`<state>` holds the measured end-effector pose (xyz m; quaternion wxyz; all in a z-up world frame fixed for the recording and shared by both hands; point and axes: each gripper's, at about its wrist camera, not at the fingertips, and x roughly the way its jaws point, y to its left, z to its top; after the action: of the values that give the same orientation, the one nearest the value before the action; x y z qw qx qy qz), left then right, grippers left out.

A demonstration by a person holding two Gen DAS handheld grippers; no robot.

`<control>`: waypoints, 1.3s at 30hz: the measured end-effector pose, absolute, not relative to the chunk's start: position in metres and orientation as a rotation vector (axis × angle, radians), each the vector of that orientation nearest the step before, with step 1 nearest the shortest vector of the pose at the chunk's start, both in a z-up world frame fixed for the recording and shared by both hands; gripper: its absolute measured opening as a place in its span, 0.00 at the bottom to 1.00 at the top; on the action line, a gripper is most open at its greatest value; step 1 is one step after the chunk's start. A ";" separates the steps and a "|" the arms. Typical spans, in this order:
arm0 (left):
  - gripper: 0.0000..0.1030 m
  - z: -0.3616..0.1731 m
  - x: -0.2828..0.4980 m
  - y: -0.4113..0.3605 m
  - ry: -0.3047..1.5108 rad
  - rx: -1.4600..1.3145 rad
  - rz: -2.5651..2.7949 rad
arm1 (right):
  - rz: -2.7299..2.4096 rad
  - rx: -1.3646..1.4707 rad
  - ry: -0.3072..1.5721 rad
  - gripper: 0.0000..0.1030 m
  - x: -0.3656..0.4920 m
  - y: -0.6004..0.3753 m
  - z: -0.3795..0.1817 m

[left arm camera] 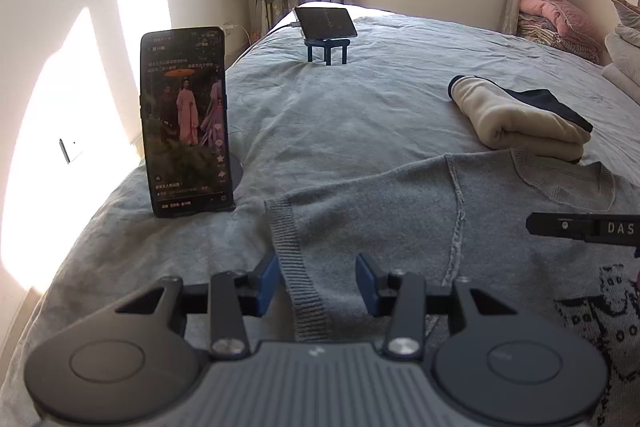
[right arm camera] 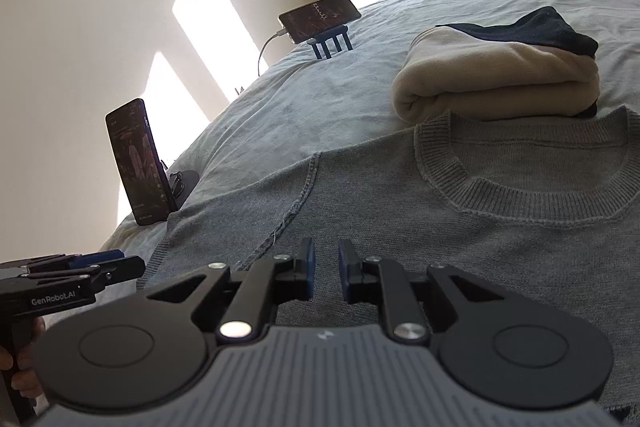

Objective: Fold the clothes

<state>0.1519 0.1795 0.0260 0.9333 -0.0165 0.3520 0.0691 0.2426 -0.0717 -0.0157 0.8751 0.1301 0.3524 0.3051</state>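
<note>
A grey-sheeted bed (left arm camera: 340, 115) in a sunlit bedroom carries a grey sweater (right arm camera: 400, 195); left hand-held gripper (left arm camera: 318, 281) spread astride its ribbed cuff (left arm camera: 296, 275); right hand-held gripper (right arm camera: 324, 273) slightly parted, pinching nothing.

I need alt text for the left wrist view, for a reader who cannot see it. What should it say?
The left gripper hovers with open jaws over the ribbed cuff of a grey sweater spread on a bed. A folded cream garment lies beyond it, and an upright phone stands at left. The right gripper's tip enters from the right.
</note>
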 end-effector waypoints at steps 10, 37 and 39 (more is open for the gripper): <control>0.57 0.059 0.153 0.085 0.785 -0.093 -0.030 | 0.554 0.207 0.734 0.38 0.221 -0.122 0.018; 0.72 -0.039 0.217 -0.085 0.630 -0.153 -0.233 | 0.167 0.157 0.641 0.48 0.219 -0.292 -0.011; 0.76 -0.043 0.214 -0.086 0.608 -0.134 -0.247 | 0.153 0.151 0.640 0.48 0.218 -0.296 -0.013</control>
<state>0.2135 -0.0862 -0.0434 0.9445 -0.0657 0.2982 -0.1211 0.2181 -0.2958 -0.0134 0.9435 0.0741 0.3142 0.0749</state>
